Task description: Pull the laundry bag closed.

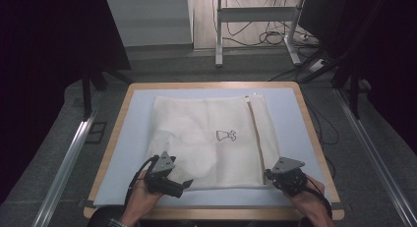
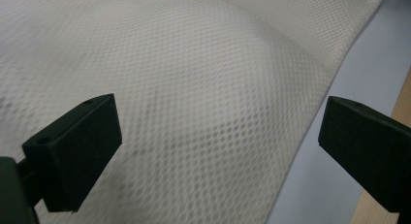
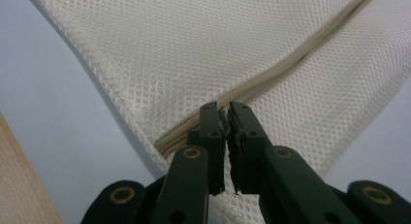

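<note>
A cream mesh laundry bag [image 1: 211,133] lies flat on the pale blue mat [image 1: 133,138], with a small dress drawing printed on it. Its zipper [image 1: 255,133] runs along the right side towards me. My left gripper [image 1: 183,184] hovers over the bag's near left corner. In the left gripper view its jaws [image 2: 218,136] stand wide open over the mesh [image 2: 194,64], holding nothing. My right gripper [image 1: 269,178] sits at the zipper's near end. In the right gripper view its jaws [image 3: 224,110] are shut on the zipper [image 3: 291,64], pinching something small and dark there.
The mat covers a wooden table whose edge [image 1: 314,138] shows around it. Beyond the table stand desk legs [image 1: 219,35] and loose cables [image 1: 270,38] on the floor. Metal rails [image 1: 69,158] run along both sides.
</note>
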`<state>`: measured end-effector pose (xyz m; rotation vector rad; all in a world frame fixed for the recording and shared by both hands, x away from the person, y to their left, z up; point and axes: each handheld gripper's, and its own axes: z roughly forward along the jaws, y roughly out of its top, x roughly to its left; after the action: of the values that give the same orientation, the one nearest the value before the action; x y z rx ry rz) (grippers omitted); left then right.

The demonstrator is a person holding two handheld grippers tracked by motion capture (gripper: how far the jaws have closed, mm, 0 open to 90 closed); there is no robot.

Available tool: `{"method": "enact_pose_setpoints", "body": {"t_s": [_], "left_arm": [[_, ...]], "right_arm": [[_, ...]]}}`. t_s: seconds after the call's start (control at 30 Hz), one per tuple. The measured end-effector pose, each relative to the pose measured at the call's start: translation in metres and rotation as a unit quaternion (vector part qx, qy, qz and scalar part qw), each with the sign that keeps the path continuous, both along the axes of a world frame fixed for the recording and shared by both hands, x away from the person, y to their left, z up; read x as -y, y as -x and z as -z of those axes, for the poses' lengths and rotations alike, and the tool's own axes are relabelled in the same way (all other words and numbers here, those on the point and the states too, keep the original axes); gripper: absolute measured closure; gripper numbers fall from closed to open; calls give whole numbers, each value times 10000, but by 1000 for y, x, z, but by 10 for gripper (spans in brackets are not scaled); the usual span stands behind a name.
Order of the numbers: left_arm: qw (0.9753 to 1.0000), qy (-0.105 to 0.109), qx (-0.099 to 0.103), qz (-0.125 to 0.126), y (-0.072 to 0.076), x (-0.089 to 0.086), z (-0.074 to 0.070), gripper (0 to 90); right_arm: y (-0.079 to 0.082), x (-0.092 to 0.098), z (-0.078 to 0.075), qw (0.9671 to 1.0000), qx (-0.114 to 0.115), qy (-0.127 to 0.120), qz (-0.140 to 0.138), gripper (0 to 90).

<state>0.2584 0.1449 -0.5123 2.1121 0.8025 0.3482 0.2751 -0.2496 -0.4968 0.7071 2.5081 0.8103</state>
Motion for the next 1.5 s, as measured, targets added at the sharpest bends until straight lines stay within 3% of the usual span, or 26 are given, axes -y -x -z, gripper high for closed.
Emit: {"method": "enact_pose_setpoints", "body": {"t_s": [0.1, 0.33, 0.73, 0.97, 1.5], "left_arm": [[9998, 87, -51, 163, -5, 13, 0, 16], [9991, 66, 3, 416, -11, 41, -1, 55], [9954, 276, -83, 916, -22, 83, 3, 229], [9936, 355, -65, 1073, -28, 101, 4, 350], [9904, 378, -90, 1330, -32, 130, 4, 507]], "right_arm": [[0, -1, 0, 10000, -5, -15, -27, 843], [-1, 0, -1, 10000, -63, -75, -10, 849], [-1, 0, -1, 9999, -54, -66, -54, 850], [-2, -1, 0, 9999, -75, -60, -47, 851], [-1, -2, 0, 10000, -64, 16, -35, 848]]}}
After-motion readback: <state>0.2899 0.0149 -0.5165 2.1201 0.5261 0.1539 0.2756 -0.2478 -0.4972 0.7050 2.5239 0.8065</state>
